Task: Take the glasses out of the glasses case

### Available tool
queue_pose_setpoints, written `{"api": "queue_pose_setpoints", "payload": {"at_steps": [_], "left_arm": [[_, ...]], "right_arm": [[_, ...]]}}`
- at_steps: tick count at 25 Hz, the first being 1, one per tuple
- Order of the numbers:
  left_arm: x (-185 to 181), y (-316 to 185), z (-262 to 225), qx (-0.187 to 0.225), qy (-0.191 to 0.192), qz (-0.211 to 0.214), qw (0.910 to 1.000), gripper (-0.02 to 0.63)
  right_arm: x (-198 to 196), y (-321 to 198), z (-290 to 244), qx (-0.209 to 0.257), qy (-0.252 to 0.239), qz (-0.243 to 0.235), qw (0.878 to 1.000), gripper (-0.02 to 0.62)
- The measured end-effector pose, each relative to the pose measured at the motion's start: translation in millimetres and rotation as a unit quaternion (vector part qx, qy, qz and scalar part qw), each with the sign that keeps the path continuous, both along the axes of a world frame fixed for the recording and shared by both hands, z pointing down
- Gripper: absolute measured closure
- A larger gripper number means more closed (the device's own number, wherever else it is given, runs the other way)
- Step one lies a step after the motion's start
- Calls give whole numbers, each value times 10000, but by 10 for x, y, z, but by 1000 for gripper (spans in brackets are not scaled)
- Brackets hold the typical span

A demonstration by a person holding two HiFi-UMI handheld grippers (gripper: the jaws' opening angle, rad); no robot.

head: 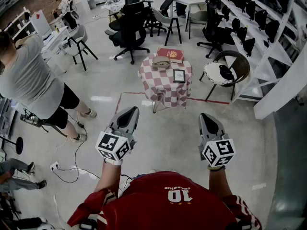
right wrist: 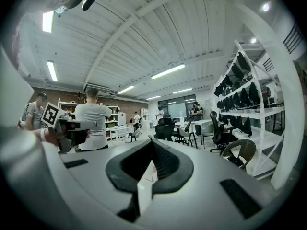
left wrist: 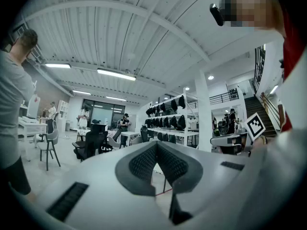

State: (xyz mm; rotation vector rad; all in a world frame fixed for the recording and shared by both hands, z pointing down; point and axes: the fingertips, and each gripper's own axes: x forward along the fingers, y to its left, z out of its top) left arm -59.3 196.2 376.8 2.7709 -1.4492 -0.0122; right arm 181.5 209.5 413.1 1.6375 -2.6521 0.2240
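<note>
Head view: table (head: 165,87) w/ checked cloth sits at 12 o'clock, well apart from both grippers. The case (head: 160,62), tan, lies on the table's far-left part; too small to tell if open or closed, and no glasses can be made out. A red book (head: 170,54) is just beside it at 1 o'clock, and a small frame (head: 179,75) is at its 4 o'clock near the front edge. Left gripper (head: 130,110) hangs at the table's 7 o'clock, right gripper (head: 206,116) at 5 o'clock; both are level, tips toward the table, over bare floor. Gripper views: each pair of jaws pressed together at the tips, nothing btwn them. A person in grey (head: 29,75) stands at 9 o'clock, a wicker chair (head: 226,71) at the table's 3 o'clock, a black chair (head: 129,30) at its 11 o'clock.
</note>
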Motion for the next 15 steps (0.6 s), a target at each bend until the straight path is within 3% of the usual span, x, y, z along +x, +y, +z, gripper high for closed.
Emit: {"api": "queue_pose_setpoints", "payload": {"at_steps": [4, 15], "left_arm": [[-145, 257, -43, 26, 22, -22, 10000, 598], [-77, 215, -42, -12, 91, -51, 9999, 598]], "right_arm": [[-142, 268, -27, 2, 44, -33, 10000, 579], [-82, 219, -43, 83, -177, -160, 9997, 578]]}}
